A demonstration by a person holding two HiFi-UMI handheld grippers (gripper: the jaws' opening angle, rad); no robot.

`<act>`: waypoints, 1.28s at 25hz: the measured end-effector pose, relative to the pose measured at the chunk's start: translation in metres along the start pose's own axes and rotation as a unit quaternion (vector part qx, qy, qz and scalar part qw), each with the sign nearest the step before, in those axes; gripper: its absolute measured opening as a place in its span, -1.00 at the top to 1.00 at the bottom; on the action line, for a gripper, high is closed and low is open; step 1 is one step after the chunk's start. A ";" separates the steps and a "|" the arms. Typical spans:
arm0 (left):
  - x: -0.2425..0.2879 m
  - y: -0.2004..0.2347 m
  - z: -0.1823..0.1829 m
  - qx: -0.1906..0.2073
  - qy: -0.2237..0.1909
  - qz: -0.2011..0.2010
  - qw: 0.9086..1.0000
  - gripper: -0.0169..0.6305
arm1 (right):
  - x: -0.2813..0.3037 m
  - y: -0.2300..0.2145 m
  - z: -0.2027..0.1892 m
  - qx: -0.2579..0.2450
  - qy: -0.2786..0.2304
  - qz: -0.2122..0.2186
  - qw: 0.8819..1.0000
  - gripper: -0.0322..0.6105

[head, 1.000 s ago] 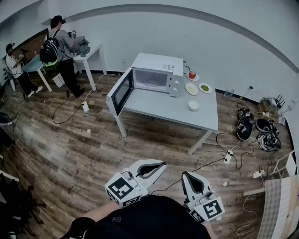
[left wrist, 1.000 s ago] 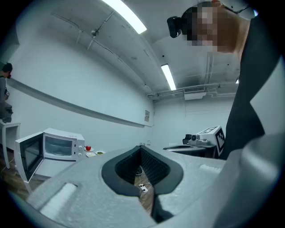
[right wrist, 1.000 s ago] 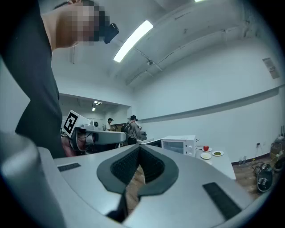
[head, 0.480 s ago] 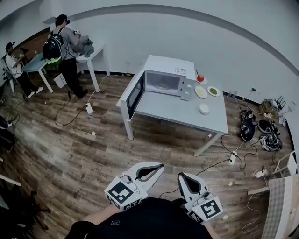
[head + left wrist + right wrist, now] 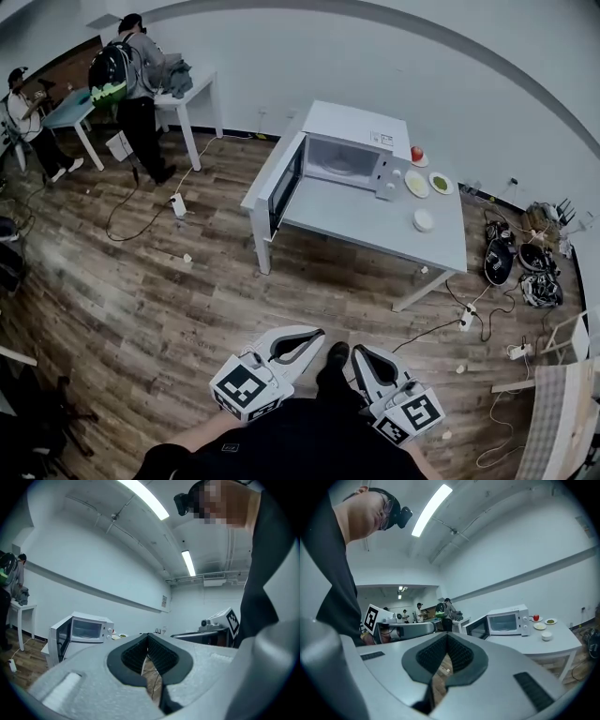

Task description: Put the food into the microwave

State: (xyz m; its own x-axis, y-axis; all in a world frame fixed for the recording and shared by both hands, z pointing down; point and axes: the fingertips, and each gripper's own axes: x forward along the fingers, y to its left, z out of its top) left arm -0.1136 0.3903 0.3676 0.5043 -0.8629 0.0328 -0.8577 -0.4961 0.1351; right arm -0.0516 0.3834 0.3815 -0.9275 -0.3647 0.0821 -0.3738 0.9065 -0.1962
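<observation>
A white microwave stands on the far left of a grey table, its door swung open and its inside bare. To its right lie a red apple on a plate, a plate of pale food, a plate of green food and a white bowl. My left gripper and right gripper hang low in front of me, far short of the table. Both are shut with nothing in them. The right gripper view shows the microwave and the apple.
Cables, a power strip and dark bags lie on the wood floor right of the table. Two people stand at white tables far left. More cable and a power strip lie left of the table.
The table and microwave have come nearer and slid right in the head view. Both grippers kept their pose, still shut. A shoe now shows between them.
</observation>
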 end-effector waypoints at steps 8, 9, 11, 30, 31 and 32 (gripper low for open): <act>0.084 0.049 0.002 0.015 0.026 0.007 1.000 0.92 | 0.038 -0.093 0.015 0.015 -0.026 0.006 1.000 0.86; 0.098 0.054 0.006 0.022 0.029 0.004 0.999 0.92 | 0.042 -0.107 0.021 0.015 -0.034 0.006 0.999 0.86; 0.126 0.064 0.015 0.038 0.034 0.000 0.999 0.92 | 0.051 -0.134 0.032 0.017 -0.048 0.010 0.999 0.86; 0.334 0.122 0.012 0.072 0.089 -0.063 0.991 0.92 | 0.059 -0.330 0.050 0.044 -0.029 -0.065 0.996 0.86; 0.346 0.124 0.010 0.079 0.092 -0.076 0.990 0.92 | 0.060 -0.339 0.049 0.044 -0.023 -0.075 0.996 0.86; 0.359 0.125 0.006 0.090 0.097 -0.089 0.987 0.92 | 0.060 -0.349 0.048 0.043 -0.017 -0.085 0.995 0.86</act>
State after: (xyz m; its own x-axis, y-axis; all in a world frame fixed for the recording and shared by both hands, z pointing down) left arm -0.0404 0.0181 0.3900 0.6432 -0.7347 0.2157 -0.7489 -0.6623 -0.0226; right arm 0.0227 0.0347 0.4076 -0.8497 -0.5197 0.0889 -0.5232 0.8101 -0.2645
